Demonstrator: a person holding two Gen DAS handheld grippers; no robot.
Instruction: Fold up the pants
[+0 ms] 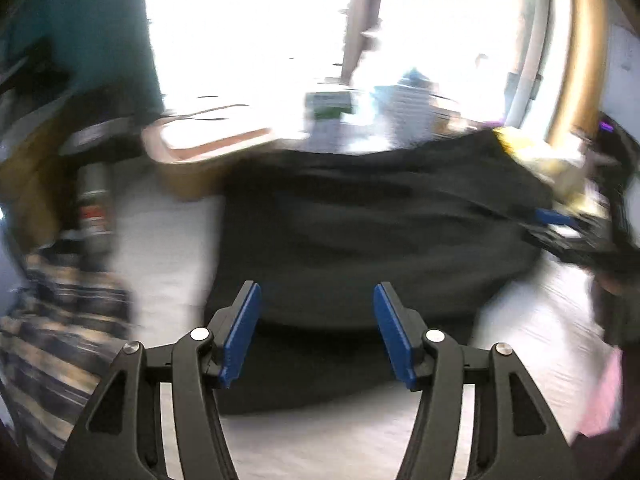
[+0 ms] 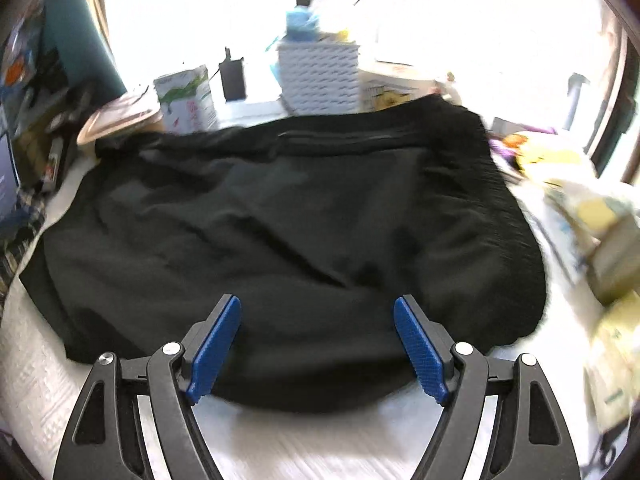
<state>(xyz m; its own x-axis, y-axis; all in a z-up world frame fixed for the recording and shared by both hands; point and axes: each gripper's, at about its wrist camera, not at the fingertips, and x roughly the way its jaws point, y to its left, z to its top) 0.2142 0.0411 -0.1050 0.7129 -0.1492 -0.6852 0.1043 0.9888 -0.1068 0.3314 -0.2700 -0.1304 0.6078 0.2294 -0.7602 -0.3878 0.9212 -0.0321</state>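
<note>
Nearest the cameras, two grippers are seen, each with two ribbed blue pads on black arms: the left gripper [image 1: 317,332] and right gripper [image 2: 318,346] are held with fingers apart and nothing between them. One pair of black, smooth-woven pants [image 2: 280,232] is laid in a folded, creased block on the white textured bed cover [image 2: 32,380], reaching its near edge. At the far edge stand one green-and-white carton [image 2: 186,98], its print unreadable, and one white woven basket [image 2: 320,80].
</note>
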